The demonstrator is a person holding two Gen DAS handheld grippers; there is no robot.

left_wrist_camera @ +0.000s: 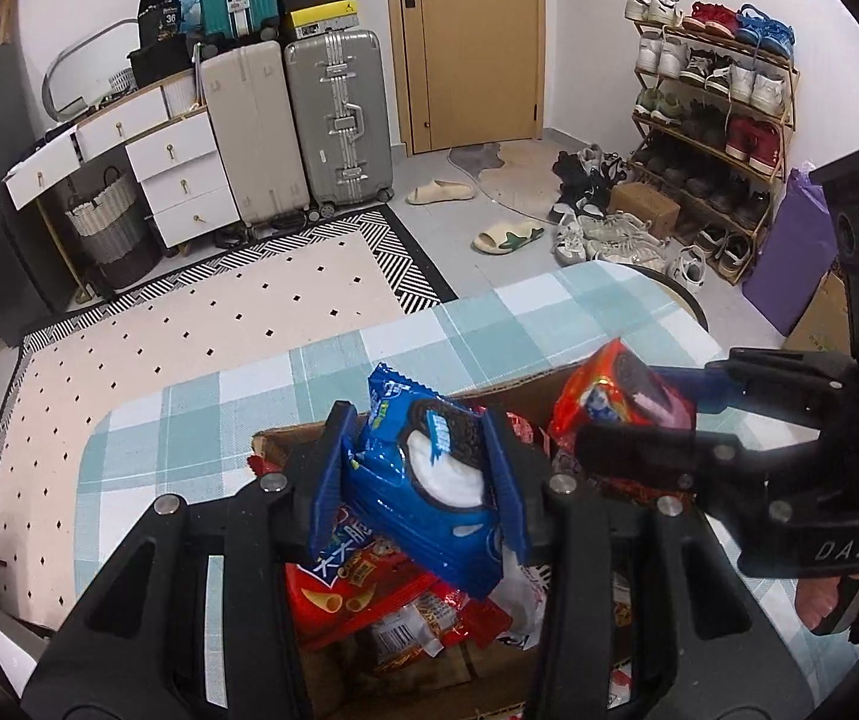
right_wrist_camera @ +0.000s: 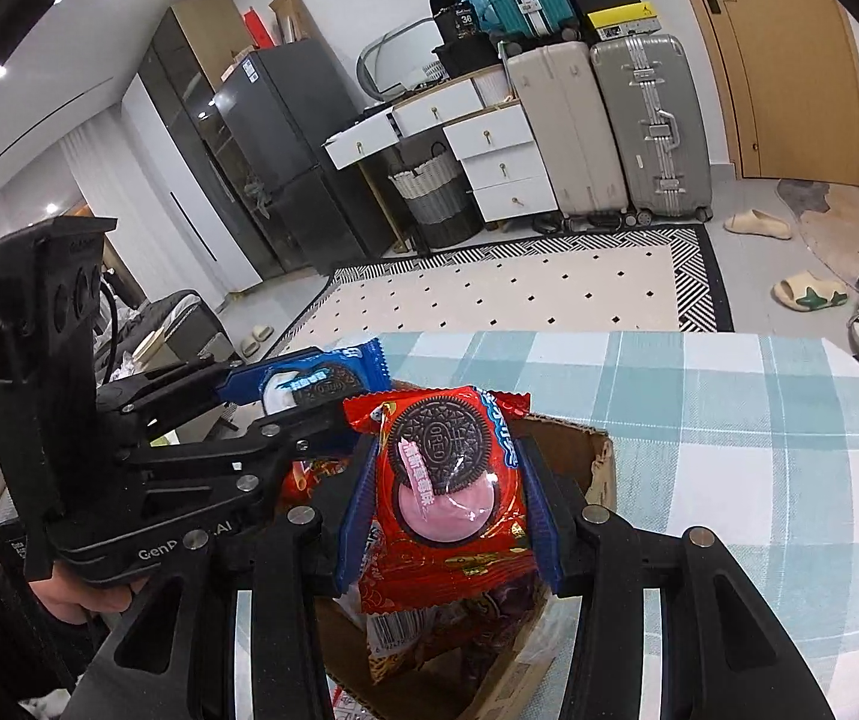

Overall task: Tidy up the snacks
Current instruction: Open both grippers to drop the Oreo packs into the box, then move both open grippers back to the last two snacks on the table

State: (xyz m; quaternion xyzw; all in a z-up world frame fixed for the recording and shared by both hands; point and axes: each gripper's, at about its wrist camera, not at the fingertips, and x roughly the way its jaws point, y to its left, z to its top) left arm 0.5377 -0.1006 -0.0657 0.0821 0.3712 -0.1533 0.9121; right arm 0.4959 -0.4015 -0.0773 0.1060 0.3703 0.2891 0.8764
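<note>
The left gripper (left_wrist_camera: 417, 480) pinches a blue cookie packet (left_wrist_camera: 429, 492) between its two blue pads (left_wrist_camera: 329, 492), one pad pressed on each long side of the wrapper. The packet stands roughly upright in the grip, its top seam sticking up past the fingertips and its lower end hanging below them. It sits above an open cardboard box (left_wrist_camera: 303, 438) full of other snack bags (left_wrist_camera: 345, 600), mostly red ones, and does not clearly touch them.

The right gripper (right_wrist_camera: 447, 480) pinches a red cookie packet (right_wrist_camera: 453, 492) in the same way, a blue pad (right_wrist_camera: 357, 516) tight against each side. This packet is also upright, with its printed cookie facing the camera, and it hangs over the same box (right_wrist_camera: 600, 468), above a barcoded bag (right_wrist_camera: 393, 630) lying inside.

The two grippers are close side by side over the box, the blue packet to the left of the red one, and the packets stay apart. The box rests on a table covered with a teal and white checked cloth (right_wrist_camera: 699, 420). A bare hand (right_wrist_camera: 78, 594) grips the handle of the left gripper.
</note>
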